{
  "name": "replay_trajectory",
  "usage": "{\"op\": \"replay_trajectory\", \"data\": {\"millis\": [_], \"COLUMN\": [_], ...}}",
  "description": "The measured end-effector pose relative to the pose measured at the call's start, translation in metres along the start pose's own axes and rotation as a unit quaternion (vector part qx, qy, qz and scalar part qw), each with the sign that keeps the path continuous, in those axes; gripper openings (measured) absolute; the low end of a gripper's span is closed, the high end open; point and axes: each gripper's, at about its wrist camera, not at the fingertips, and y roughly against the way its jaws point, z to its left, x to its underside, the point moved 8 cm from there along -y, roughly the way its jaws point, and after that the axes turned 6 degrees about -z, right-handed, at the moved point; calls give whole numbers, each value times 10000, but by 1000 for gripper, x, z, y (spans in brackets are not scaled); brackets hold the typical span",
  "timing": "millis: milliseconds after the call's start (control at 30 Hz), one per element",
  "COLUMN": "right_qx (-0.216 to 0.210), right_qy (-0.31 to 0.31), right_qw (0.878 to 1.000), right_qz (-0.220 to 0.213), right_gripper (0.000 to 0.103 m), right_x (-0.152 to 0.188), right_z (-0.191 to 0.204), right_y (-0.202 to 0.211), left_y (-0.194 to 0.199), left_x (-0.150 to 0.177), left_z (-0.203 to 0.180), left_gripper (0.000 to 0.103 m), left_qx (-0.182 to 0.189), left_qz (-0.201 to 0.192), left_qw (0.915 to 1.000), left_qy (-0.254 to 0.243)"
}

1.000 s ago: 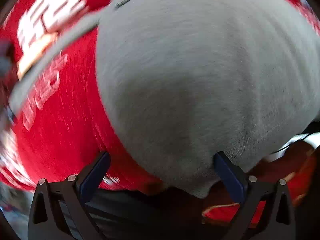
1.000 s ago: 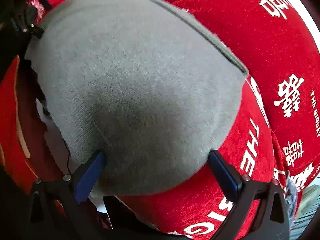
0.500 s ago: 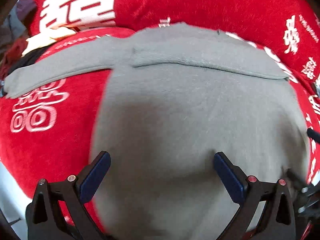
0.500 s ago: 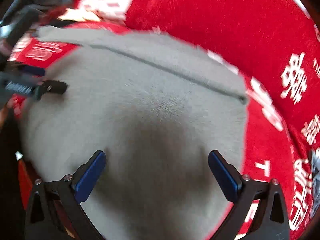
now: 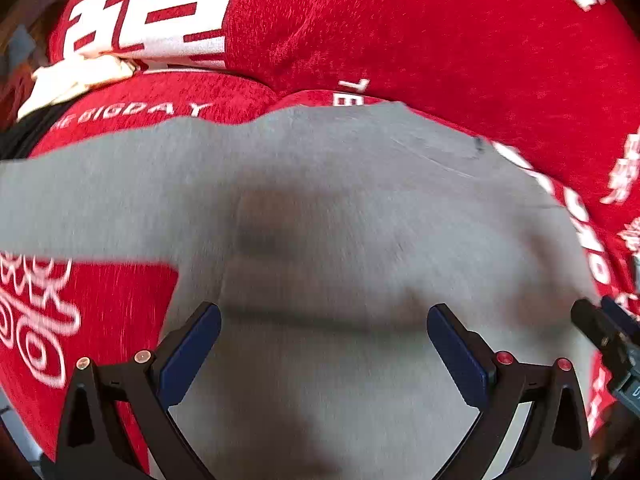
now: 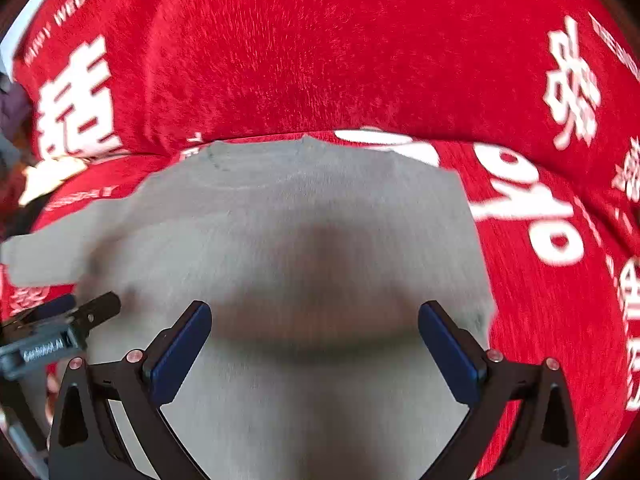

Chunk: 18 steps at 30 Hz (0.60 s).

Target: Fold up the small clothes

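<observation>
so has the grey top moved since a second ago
Yes. The grey top now lies spread flat on the red cover, its far edge down from the frame top.

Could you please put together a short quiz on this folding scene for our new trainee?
1. True or false: the left tool is clamped shut on the grey garment.
2. Multiple choice: the grey garment lies on A) a bare wooden table, B) a red cloth with white lettering, C) a blue towel.
3. In the left wrist view, toward which side of the picture does the sleeve stretch?

Key:
1. False; both the left tool and the right tool stand wide open over the fabric.
2. B.
3. Toward the left side.
</observation>
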Motion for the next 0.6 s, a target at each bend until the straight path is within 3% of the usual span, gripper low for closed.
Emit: {"op": "replay_trajectory", "data": {"millis": [67, 167, 233, 300, 400, 433, 533, 600], "right_qx": [270, 475, 529, 607, 588, 561, 269, 132], "right_qy": [46, -45, -175, -166, -170, -231, -623, -777], "right_qw": [9993, 9964, 9978, 9976, 9968, 9958, 9969, 9961], "right_qz": [274, 707, 369, 303, 522, 684, 390, 407], "right_gripper": [103, 103, 103, 103, 103, 103, 103, 103], "right_x": [-9, -8, -20, -32, -43, -45, -44, -29], "right_z": [-3, -8, -10, -10, -11, -13, -17, -15], "right_y": [-25, -66, -76, -88, -98, -97, -76, -68], "left_y": [-17, -29, -34, -39, -42, -36, -21, -30], "left_x": [-4, -15, -21, -27, -40, -45, -52, -43], "left_z": [3, 9, 11, 13, 16, 18, 15, 10], "left_gripper": [103, 103, 103, 103, 103, 103, 103, 103], "left_qx": [-254, -39, -4, -2, -61, -98, -21, -261], "left_qz": [140, 114, 81, 59, 193, 113, -247, -104], "left_qw": [9995, 9999, 9999, 9999, 9997, 9997, 9995, 9995], "left_qy": [-103, 118, 89, 97, 143, 213, 218, -138]}}
